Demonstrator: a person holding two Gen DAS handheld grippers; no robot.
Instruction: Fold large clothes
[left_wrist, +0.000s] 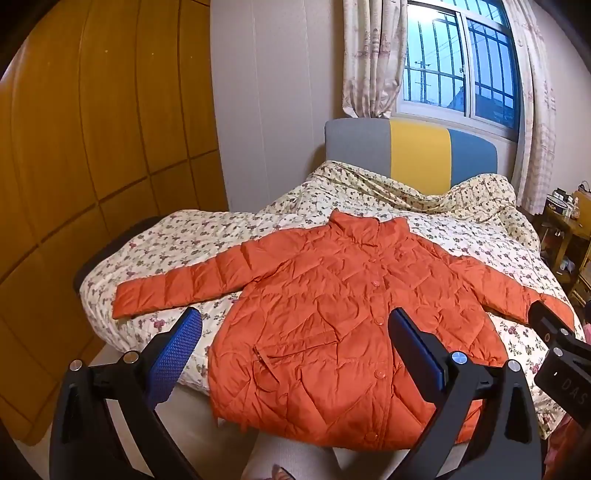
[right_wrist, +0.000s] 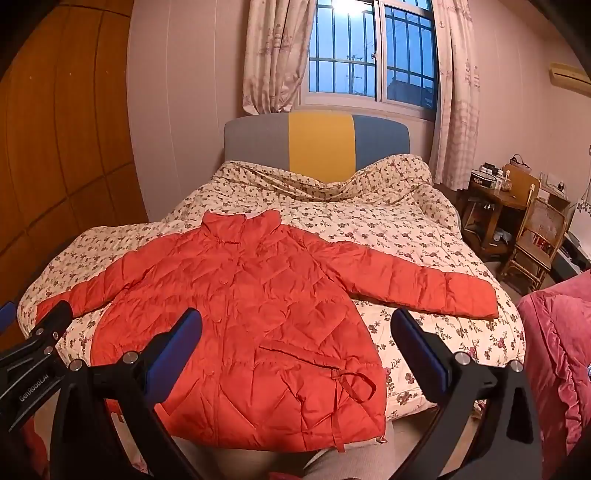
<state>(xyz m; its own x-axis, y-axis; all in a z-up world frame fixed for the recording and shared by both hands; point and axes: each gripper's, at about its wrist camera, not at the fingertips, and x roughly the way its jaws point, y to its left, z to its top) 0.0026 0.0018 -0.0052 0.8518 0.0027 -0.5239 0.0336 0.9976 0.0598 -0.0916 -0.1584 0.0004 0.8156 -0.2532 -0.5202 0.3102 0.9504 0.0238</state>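
Observation:
An orange quilted puffer jacket lies flat and buttoned on the bed, front up, collar toward the headboard, both sleeves spread out to the sides. It also shows in the right wrist view. Its hem hangs slightly over the bed's near edge. My left gripper is open and empty, held above the jacket's lower left part. My right gripper is open and empty, held above the jacket's lower right part. The right gripper's body shows at the edge of the left wrist view.
The bed has a floral quilt and a grey, yellow and blue headboard under a window. A wooden wardrobe stands at the left. A rattan chair and small table stand at the right. A pink quilted cloth is at the near right.

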